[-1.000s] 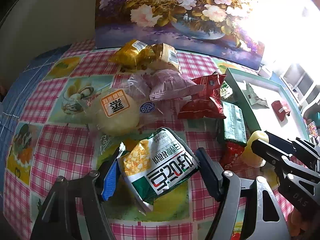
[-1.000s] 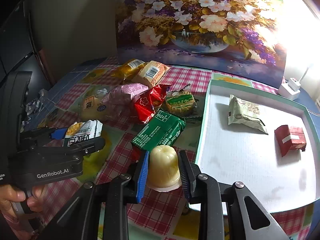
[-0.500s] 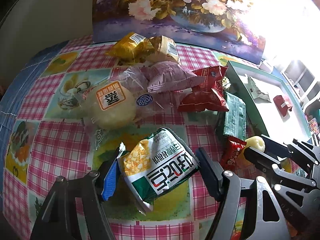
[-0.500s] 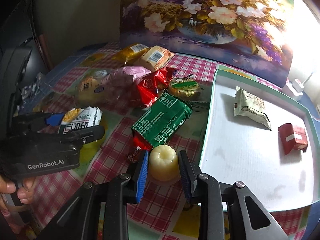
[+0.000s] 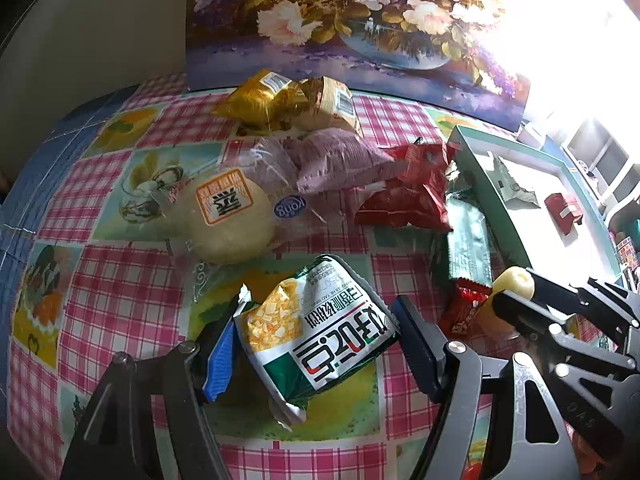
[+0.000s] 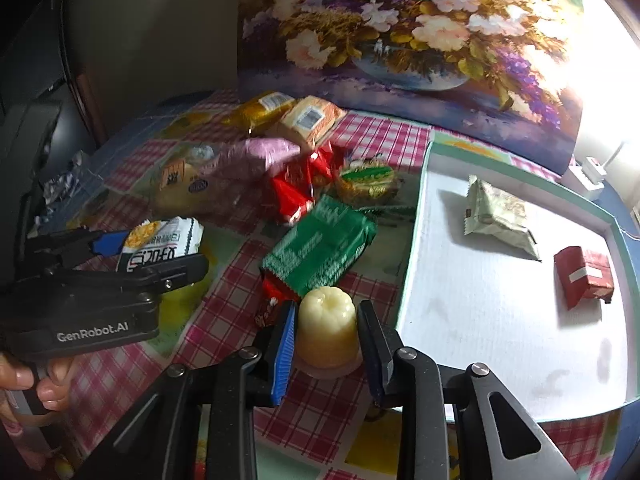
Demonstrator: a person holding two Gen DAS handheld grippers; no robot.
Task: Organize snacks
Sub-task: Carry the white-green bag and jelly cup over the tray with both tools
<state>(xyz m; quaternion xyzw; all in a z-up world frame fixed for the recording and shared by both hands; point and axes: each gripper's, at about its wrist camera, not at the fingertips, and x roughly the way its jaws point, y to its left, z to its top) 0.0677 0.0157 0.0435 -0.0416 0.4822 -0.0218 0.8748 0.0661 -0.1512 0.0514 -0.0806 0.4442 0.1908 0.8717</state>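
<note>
Over the checked cloth (image 5: pixel 132 304), left gripper (image 5: pixel 316 340) jaws clamp white-green packet (image 5: pixel 320 332); right gripper (image 6: pixel 326 340) jaws grip jelly cup (image 6: pixel 326 320).

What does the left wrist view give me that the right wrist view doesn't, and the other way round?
Left wrist only: the full printed face of the white and green snack packet between the left gripper pads.

Right wrist only: the round gold-wrapped pastry behind the green foil packet, and the hand holding the left gripper.

Both: the pale yellow jelly cup in the right gripper, the teal-rimmed white tray, and the floral painting.
</note>
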